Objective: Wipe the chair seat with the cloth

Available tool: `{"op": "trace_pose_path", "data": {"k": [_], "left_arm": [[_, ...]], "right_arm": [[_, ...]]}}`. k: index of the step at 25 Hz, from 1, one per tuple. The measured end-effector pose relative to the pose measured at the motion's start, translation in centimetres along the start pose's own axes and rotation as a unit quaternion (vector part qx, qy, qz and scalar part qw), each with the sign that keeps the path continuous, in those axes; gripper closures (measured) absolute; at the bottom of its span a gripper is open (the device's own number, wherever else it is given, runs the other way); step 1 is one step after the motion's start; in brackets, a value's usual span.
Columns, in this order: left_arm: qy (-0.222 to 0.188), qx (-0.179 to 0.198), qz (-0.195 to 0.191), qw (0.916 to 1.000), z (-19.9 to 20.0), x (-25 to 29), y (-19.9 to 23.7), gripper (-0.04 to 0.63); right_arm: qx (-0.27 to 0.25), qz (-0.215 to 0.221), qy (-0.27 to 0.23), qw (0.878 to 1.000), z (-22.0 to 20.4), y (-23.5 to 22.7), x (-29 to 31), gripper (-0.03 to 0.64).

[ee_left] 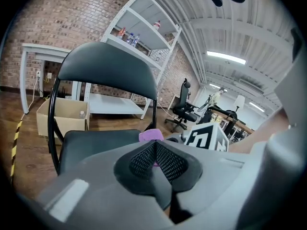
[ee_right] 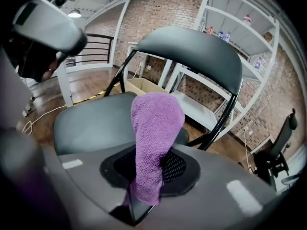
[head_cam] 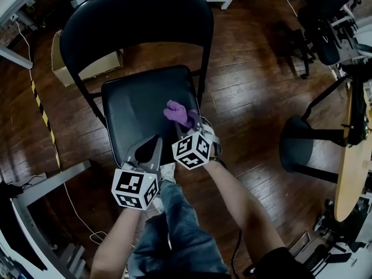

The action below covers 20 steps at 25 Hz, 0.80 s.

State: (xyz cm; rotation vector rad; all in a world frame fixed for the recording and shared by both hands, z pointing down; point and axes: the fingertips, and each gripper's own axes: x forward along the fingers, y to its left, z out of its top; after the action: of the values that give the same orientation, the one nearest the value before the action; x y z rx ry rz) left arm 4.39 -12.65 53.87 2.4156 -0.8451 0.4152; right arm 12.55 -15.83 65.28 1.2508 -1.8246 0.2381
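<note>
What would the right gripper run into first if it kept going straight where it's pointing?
Probably the chair seat, cloth first: the right gripper, shut on the cloth, points low across it toward the backrest. Depth is unclear; it might skim over to the backrest.

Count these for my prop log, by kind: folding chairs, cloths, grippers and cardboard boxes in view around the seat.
folding chair: 1
purple cloth: 1
grippers: 2 (left gripper, jaws shut and empty; right gripper, jaws shut on the purple cloth)
cardboard box: 1
Total: 5
</note>
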Motion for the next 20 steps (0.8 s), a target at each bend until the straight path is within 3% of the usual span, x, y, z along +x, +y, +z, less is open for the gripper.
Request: {"op": "trace_pose_path", "data": {"k": [10, 20], "left_arm": [[-0.012, -0.003, 0.003, 0.9999, 6.0, 6.0, 2.7, 0.592], [-0.003, -0.008, 0.021, 0.9997, 7.8, 9.8, 6.1, 0.592]], "right_arm": [[0.110, -0.025, 0.028, 0.993, 3.9, -10.3, 6.6, 0.534], [0.169, -0.021, 0.101, 0.980, 2.5, -12.3, 12.5, 0.535]]}}
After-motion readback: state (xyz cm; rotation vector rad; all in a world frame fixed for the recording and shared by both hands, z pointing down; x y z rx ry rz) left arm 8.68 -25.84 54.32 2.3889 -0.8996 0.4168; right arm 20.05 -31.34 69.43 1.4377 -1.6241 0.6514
